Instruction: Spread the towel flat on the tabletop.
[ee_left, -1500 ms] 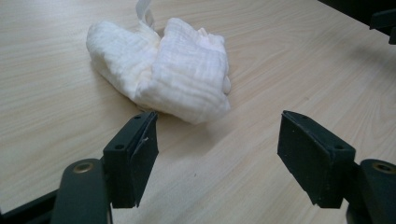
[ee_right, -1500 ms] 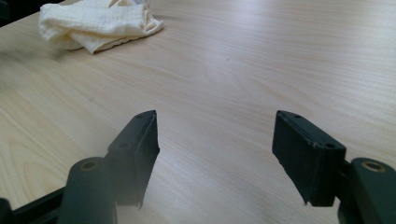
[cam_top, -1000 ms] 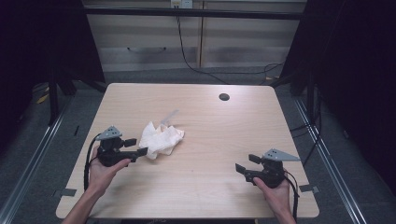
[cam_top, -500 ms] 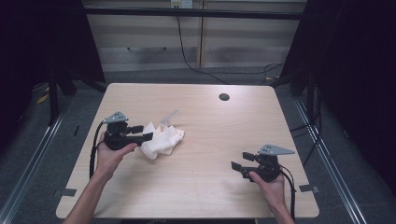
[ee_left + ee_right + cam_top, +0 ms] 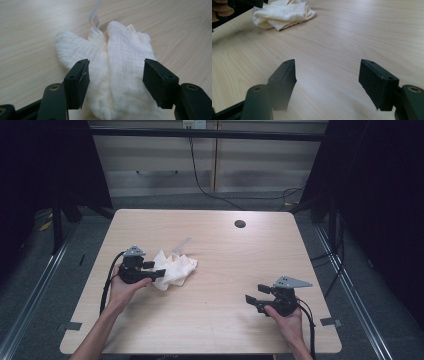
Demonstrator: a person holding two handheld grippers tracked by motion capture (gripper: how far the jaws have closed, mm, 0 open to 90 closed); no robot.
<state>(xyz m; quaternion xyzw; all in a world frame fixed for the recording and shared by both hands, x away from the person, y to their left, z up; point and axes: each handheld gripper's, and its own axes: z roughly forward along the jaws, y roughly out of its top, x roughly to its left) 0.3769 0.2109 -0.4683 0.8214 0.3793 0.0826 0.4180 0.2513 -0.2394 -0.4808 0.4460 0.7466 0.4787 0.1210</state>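
Observation:
A crumpled cream cloth (image 5: 174,267) lies on the left half of the wooden table (image 5: 220,250). My left gripper (image 5: 155,269) is at the cloth's left edge, open. In the left gripper view the cloth (image 5: 117,67) lies between and under the two black jaws, with a thin strap (image 5: 94,15) trailing beyond it. My right gripper (image 5: 255,295) hovers open over bare wood near the front right. From the right gripper view the cloth (image 5: 284,13) sits far off at the upper left.
A round cable hole (image 5: 240,224) sits near the table's back edge. Cabinets (image 5: 200,165) stand behind the table, and dark frames flank both sides. Cables trail from both grippers toward the front edge.
My left gripper has moved forward and right, up to the cloth, its jaws now straddling it. My right gripper has shifted slightly left.

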